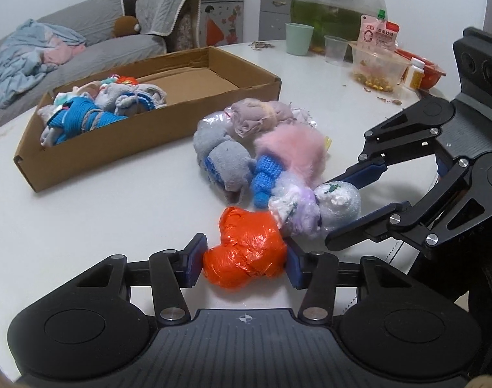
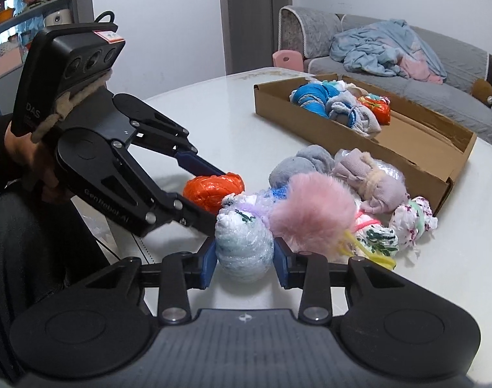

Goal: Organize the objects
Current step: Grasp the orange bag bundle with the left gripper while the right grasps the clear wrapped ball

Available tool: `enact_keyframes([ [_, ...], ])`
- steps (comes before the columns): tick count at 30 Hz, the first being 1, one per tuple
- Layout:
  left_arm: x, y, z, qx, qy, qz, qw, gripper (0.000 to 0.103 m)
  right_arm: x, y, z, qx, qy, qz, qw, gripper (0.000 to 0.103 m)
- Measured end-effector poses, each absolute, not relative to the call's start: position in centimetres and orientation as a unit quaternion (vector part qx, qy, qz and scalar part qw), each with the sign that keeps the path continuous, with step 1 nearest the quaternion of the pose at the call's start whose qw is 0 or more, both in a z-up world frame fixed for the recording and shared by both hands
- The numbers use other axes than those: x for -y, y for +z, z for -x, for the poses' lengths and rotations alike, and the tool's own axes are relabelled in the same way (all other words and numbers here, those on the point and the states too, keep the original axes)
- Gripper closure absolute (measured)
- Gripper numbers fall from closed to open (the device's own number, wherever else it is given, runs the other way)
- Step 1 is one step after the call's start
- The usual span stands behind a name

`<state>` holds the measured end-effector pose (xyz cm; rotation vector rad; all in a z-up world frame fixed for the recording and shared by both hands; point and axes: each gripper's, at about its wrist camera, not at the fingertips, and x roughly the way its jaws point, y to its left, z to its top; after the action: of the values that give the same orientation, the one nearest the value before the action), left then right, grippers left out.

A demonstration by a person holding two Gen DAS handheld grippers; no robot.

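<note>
Living room, grey sofa (image 1: pixel 94 42) behind; white round surface (image 1: pixel 84 220) carries a cardboard box (image 1: pixel 149 135), part-filled at one end with rolled bundles, the other end bare. Loose heap of bundles just beside the box: grey sock roll (image 1: pixel 220 158), pink fluffy ball (image 2: pixel 314 213), mauve roll (image 2: pixel 372 184), floral bundles, all touching. Left claw (image 1: pixel 246 258) narrowed around the orange plastic-wrapped bundle (image 1: pixel 246 252) at the near edge of the heap, pads touching both flanks; bundle appears to rest on the surface. Right claw (image 2: pixel 242 258) likewise closed around the white bubble-wrapped bundle (image 2: pixel 242 245), pads on its sides, the bundle touching the pink ball. Judgement: both bundles light and soft, will squash under the pads; the film wrap looks slick, so hold across the widest middle, not the knotted end. White bundle may drag its neighbours when lifted. Next move likely a lift and carry to the bare end of the box
</note>
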<state>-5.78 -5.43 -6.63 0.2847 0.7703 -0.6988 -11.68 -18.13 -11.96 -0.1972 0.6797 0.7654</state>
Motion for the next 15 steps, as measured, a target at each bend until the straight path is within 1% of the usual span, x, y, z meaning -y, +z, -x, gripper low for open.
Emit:
enact_keyframes([
  [9,5.09,-6.64,5.97,-0.362,-0.329,-0.125,0.863,0.047,17.7,-12.16,11.61,-0.321,0.363,0.088,0.871,0.064],
  [10,5.04,-6.63,5.97,-0.363,-0.328,-0.124,0.863,0.047,17.76,-12.22,11.6,-0.323,0.364,0.086,0.869,0.069],
  [15,4.43,-6.3,6.19,-0.368,-0.323,-0.119,0.864,0.05,18.3,-11.8,12.24,-0.322,0.369,0.082,0.868,0.07],
])
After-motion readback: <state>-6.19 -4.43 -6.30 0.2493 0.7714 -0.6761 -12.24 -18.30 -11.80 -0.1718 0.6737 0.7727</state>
